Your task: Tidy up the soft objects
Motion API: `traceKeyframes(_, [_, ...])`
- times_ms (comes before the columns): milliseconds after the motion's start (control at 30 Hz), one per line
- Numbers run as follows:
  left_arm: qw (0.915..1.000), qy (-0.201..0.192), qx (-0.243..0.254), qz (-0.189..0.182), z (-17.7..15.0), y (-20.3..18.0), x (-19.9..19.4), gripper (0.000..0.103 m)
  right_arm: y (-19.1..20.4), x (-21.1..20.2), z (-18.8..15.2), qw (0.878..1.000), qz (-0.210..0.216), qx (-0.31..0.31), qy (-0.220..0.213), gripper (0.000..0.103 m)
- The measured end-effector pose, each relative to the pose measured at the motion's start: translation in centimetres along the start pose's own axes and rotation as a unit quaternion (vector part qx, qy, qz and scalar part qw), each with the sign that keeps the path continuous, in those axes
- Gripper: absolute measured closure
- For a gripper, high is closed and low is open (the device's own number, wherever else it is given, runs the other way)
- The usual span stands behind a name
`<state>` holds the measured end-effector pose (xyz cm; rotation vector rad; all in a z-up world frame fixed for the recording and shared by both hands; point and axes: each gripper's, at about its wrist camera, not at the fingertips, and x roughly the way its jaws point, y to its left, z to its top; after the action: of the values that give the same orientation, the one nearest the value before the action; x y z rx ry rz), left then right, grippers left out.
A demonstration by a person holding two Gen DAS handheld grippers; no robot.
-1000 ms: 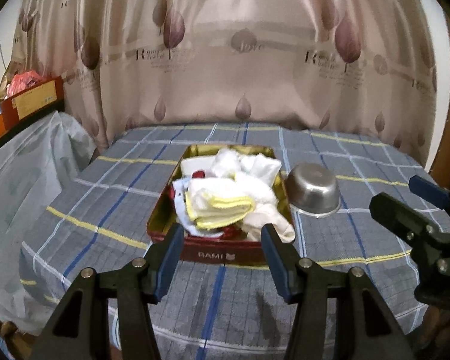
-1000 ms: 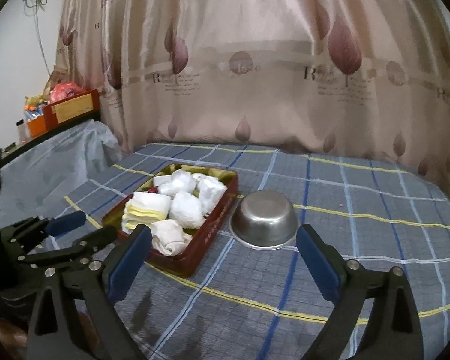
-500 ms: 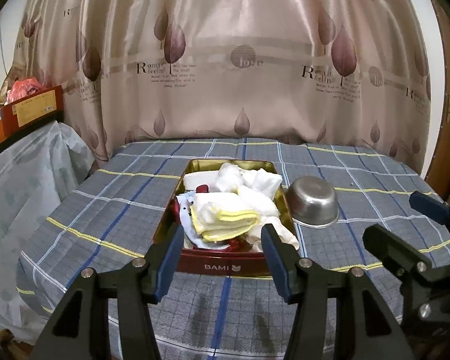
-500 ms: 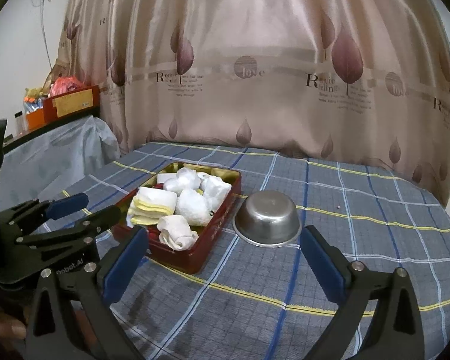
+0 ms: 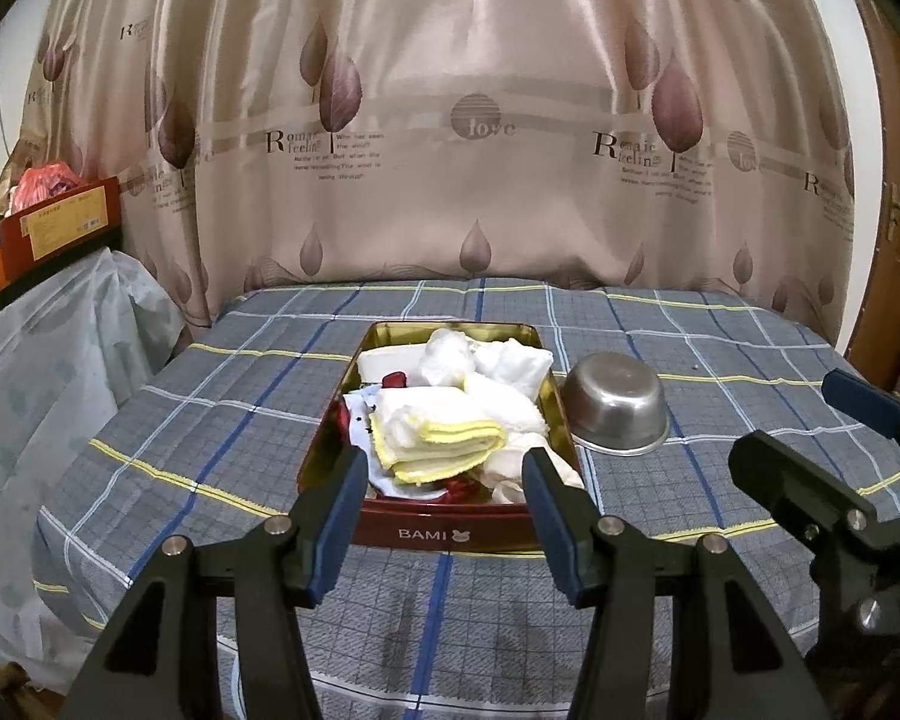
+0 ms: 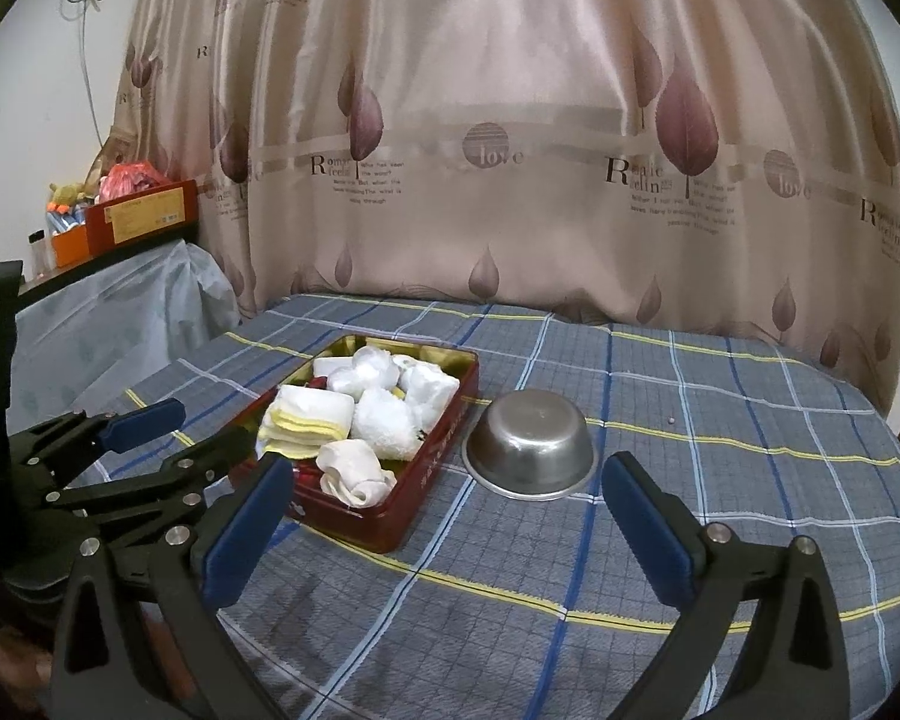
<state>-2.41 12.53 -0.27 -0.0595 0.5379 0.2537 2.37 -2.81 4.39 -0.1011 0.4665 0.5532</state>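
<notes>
A red tin (image 5: 444, 534) marked BAMI sits on the checked tablecloth, also in the right wrist view (image 6: 432, 462). It holds several white rolled cloths (image 5: 450, 357) and a folded white-and-yellow towel (image 5: 438, 438), which also shows in the right wrist view (image 6: 306, 420). My left gripper (image 5: 444, 516) is open and empty, just short of the tin's near wall. My right gripper (image 6: 450, 516) is open and empty, wide apart, before the tin and an upturned steel bowl (image 6: 531, 444).
The steel bowl (image 5: 615, 411) stands right of the tin. A beige curtain (image 5: 480, 120) hangs behind the table. A plastic-covered surface (image 5: 42, 360) with orange boxes (image 5: 60, 222) is at the left. A wooden door (image 5: 894, 240) is at the right.
Both grippers have pulled back and risen a little; the tin and bowl look smaller and farther. Both stay open and empty.
</notes>
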Motion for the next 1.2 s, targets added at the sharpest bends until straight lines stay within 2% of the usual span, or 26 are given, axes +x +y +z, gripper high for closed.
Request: traceKeyframes(1200, [0.9987, -0.005, -0.043, 0.025, 0.4, 2.0, -0.4, 0.048, 1.6, 1.0, 1.7, 0.999, -0.019, -0.019, -0.018, 0.001])
